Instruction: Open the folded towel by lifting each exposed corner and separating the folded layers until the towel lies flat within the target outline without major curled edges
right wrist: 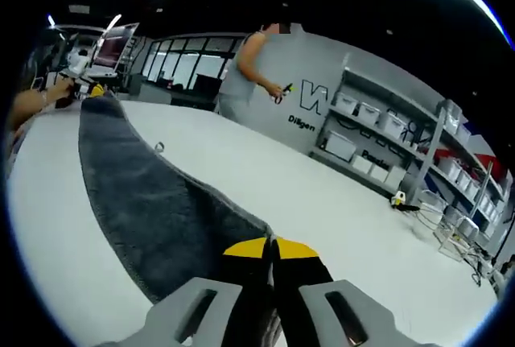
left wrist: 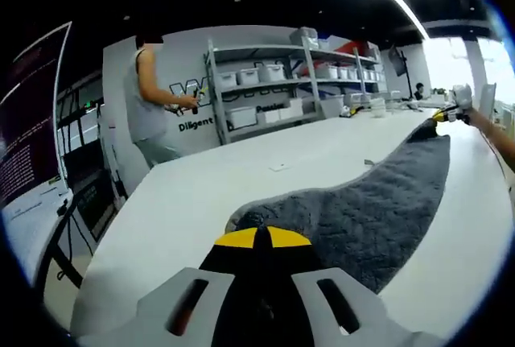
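Observation:
A dark grey towel [left wrist: 362, 210] lies stretched as a long strip over the white table [left wrist: 185, 202]. My left gripper [left wrist: 261, 238], yellow-tipped, is shut on the towel's near end. At the far end in the left gripper view, my right gripper [left wrist: 447, 115] pinches the other end, with a person's arm behind it. In the right gripper view the towel [right wrist: 153, 210] runs from my right gripper [right wrist: 271, 246], shut on its corner, up to my left gripper [right wrist: 92, 89], held in a hand. I cannot tell whether the towel's middle touches the table.
A person in a grey sleeveless top [left wrist: 149, 97] stands by the wall beyond the table. Shelves with white bins [left wrist: 273, 89] line that wall. A small clip-like item [right wrist: 158, 147] lies beside the towel. A yellow-black tool [right wrist: 398, 200] and a wire basket [right wrist: 438, 218] sit at the table's right.

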The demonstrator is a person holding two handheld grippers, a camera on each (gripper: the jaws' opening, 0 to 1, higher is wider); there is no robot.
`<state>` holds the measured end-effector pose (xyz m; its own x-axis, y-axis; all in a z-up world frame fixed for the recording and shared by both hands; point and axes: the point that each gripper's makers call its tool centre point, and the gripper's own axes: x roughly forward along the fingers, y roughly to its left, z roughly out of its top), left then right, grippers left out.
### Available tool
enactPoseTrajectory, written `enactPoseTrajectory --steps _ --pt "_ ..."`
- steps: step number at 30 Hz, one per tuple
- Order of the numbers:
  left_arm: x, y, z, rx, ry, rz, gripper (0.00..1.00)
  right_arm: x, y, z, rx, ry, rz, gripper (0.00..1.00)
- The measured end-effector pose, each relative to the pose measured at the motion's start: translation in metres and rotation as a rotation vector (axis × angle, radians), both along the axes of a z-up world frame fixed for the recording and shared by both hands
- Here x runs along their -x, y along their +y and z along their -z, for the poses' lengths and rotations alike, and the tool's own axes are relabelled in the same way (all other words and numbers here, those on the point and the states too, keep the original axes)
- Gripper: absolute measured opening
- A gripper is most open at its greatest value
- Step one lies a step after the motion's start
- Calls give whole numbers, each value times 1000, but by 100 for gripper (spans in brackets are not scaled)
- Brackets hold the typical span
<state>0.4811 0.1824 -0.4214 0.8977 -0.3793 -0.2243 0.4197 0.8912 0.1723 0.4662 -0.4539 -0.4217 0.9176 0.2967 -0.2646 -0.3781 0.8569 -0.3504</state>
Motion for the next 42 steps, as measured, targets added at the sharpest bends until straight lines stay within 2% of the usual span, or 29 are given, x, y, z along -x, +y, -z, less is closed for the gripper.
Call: enactPoseTrajectory --steps 4,7,12,15,16,18,21,24,29,32,37,42 --pt "20 -10 4 14 -1 51 2 13 1 12 14 22 -23 0" --pt "27 -14 15 -51 13 78 2 22 7 26 37 62 -59 0" --pt "41 -35 26 -62 37 184 2 34 23 45 102 126 -128 0" --pt "47 -52 38 -111 51 247 3 34 31 51 135 137 -140 0" --pt "47 -54 44 -137 71 241 3 34 31 52 150 135 -131 0" --pt "45 -57 48 -167 68 244 4 33 32 53 155 131 -127 0" --pt "45 -59 43 -154 52 243 10 34 33 47 106 122 -116 0" --pt "45 -59 34 -104 37 238 21 36 33 38 75 100 -106 10" --pt "48 -58 16 -85 -11 234 26 37 32 28 96 56 -88 17" --pt "48 -58 11 -85 -29 233 30 37 36 31 102 73 -105 22" --pt "50 -56 13 -123 -31 218 32 33 40 45 195 93 -99 20" --pt "54 -59 6 -98 -47 230 36 27 44 49 197 103 -101 4"
